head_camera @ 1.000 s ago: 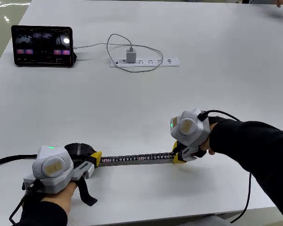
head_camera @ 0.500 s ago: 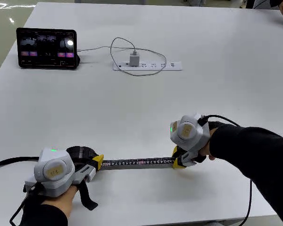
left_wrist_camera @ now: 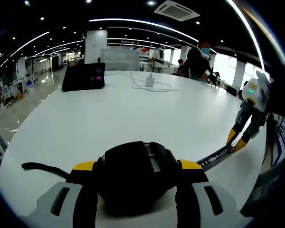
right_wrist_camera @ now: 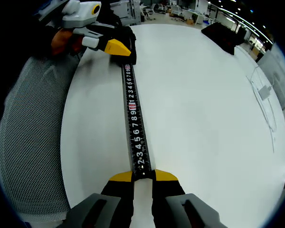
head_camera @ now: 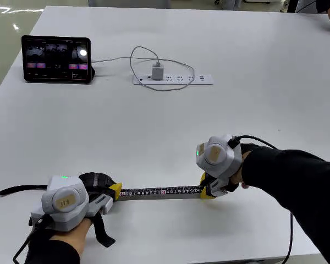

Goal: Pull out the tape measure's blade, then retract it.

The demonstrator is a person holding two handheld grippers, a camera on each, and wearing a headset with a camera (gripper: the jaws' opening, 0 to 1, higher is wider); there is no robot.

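Observation:
A black tape measure case (head_camera: 93,179) lies at the near left of the white table, and my left gripper (head_camera: 105,190) is shut on it. In the left gripper view the case (left_wrist_camera: 135,173) sits squeezed between the yellow-tipped jaws of the left gripper (left_wrist_camera: 137,166). The blade (head_camera: 160,191) runs flat along the table to the right. My right gripper (head_camera: 205,192) is shut on the blade's end. In the right gripper view the numbered blade (right_wrist_camera: 133,118) leads from the right gripper (right_wrist_camera: 142,176) away to the case (right_wrist_camera: 128,46).
A dark tablet (head_camera: 56,59) stands at the far left. A white power strip (head_camera: 173,80) with a charger and looped cable lies at the back. The case's black strap (head_camera: 16,190) trails left. The table's front edge (head_camera: 170,258) is close behind both grippers.
The stretch of blade between the case and my right gripper has become a little shorter. The head camera has tilted slightly, shifting the whole picture.

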